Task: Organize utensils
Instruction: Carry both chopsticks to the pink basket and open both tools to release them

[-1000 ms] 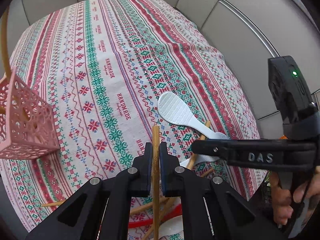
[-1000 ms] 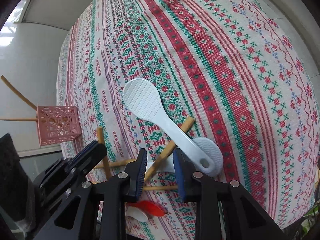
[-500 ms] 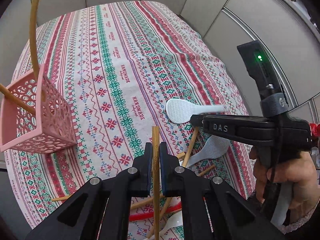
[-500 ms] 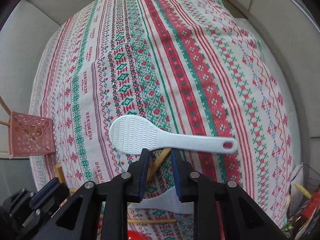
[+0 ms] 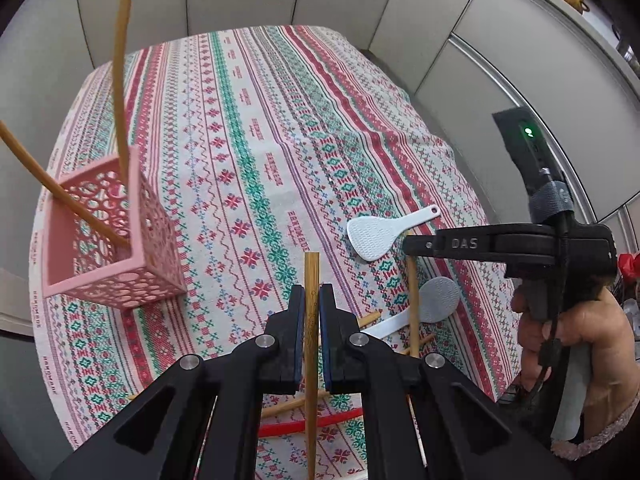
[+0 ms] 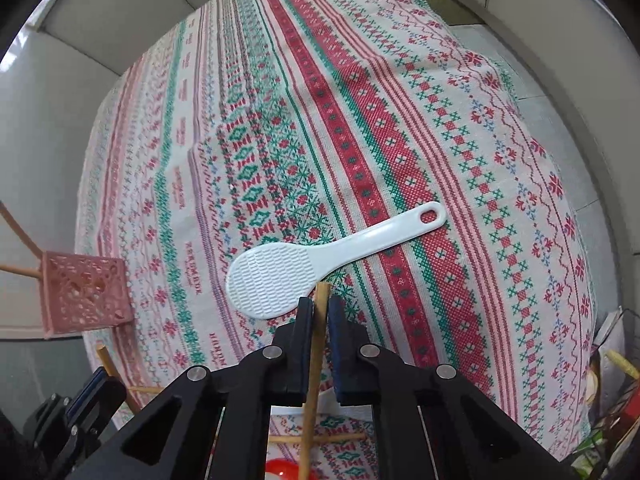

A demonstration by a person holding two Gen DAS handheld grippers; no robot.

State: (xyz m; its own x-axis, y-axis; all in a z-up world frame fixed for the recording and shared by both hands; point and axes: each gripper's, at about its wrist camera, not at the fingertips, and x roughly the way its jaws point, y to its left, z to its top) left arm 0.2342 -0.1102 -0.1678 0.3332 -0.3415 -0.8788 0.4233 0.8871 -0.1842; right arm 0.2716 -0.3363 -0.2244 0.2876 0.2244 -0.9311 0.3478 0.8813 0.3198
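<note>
My left gripper (image 5: 311,304) is shut on a bamboo chopstick (image 5: 311,276) that stands upright between its pads, above the patterned tablecloth (image 5: 248,128). To its left stands a pink perforated basket (image 5: 108,236) with two bamboo sticks (image 5: 120,92) leaning in it. My right gripper (image 6: 318,312) is shut on another bamboo chopstick (image 6: 320,300), lifted off the cloth; the left wrist view shows it (image 5: 414,248) held by a hand. A white rice paddle (image 6: 316,260) lies on the cloth just beyond the right gripper. The pink basket (image 6: 86,292) shows at the left in the right wrist view.
A second white paddle (image 5: 436,300), more bamboo chopsticks (image 5: 418,340) and a red utensil (image 5: 312,424) lie in a pile near the front edge. Grey cabinet panels (image 5: 460,60) rise behind the table. Clutter (image 6: 612,392) sits off the table's right side.
The right gripper's jaws closed on a chopstick and lifted it from the pile. The white paddle swung round on the cloth. The left gripper rose with its chopstick, bringing the basket closer.
</note>
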